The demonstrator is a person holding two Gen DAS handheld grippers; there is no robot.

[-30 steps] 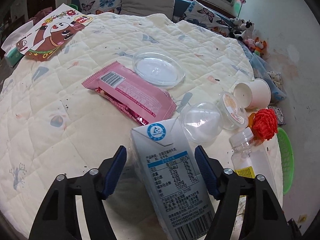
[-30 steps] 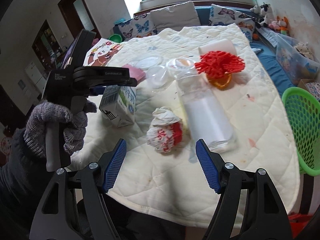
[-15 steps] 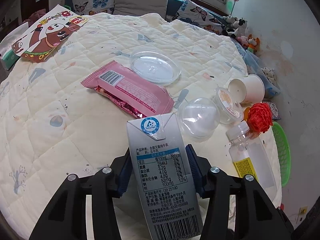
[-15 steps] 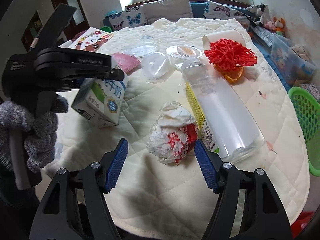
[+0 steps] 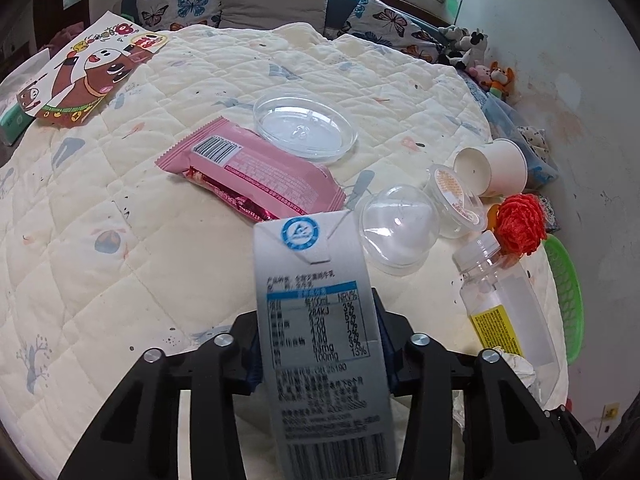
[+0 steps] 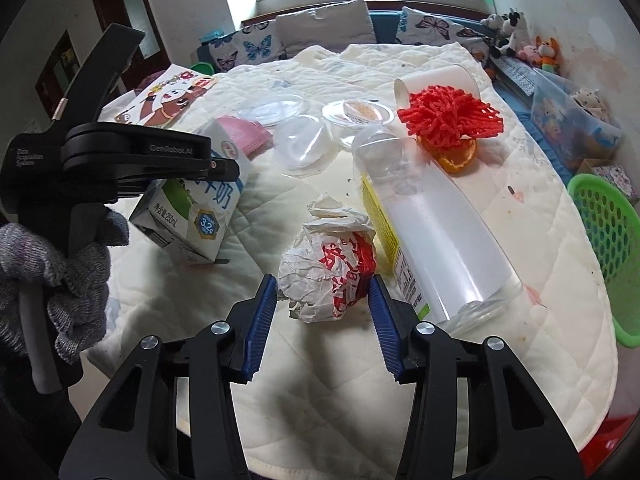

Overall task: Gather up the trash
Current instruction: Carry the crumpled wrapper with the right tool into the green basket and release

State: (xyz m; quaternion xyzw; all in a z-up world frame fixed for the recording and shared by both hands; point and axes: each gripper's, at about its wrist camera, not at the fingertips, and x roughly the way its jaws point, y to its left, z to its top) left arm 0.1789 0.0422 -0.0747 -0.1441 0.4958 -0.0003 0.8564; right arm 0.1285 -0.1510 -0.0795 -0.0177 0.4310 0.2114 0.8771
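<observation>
Left wrist view: the left gripper is closing on the grey rectangular milk carton, pads against its sides, long axis toward 12 o'clock.

Right wrist view: the right gripper is closing around the crumpled white-and-red paper wrapper, pads just beside it; the green mesh basket lies at 3 o'clock.

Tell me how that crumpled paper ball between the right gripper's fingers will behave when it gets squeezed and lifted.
The crumpled paper ball looks creased and hollow, so it will probably crush inward as the right gripper's jaws close around it. It seems light for its size and should lift easily. It lies against the clear plastic bottle, which is on its side and may roll when nudged.
</observation>
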